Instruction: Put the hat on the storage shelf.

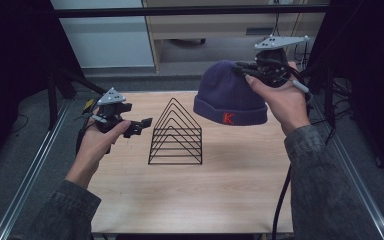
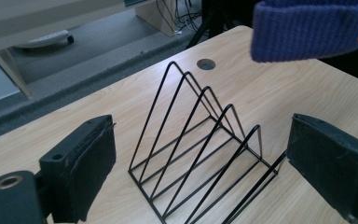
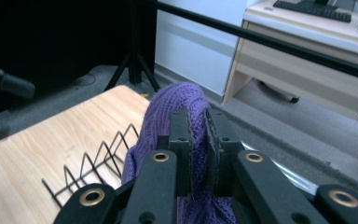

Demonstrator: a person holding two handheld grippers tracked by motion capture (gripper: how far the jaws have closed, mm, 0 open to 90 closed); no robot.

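Purple beanie (image 1: 228, 95) hangs in the air, upper right of centre in high view, pinched at its crown by the right gripper (image 1: 245, 67). Jaws nearly together w/ a fold of knit between the pads, plain in right gripper view (image 3: 196, 140). Hat's long axis runs roughly vertical: crown up toward the gripper, folded cuff w/ red K down, opening facing the table (image 1: 220, 200). Cuff is clear of the wood, above & to the right of the black wire rack (image 1: 176, 134).

Left gripper (image 1: 142, 124), mid-left of frame, is wide open, nothing held; in left gripper view both pads flank the rack w/o touching it (image 2: 200, 154).

Rack stands upright at table centre. Bare tabletop in front of it toward the bottom of frame, also right of it. Table's far edge runs just behind hat & rack; metal rails along both side edges.
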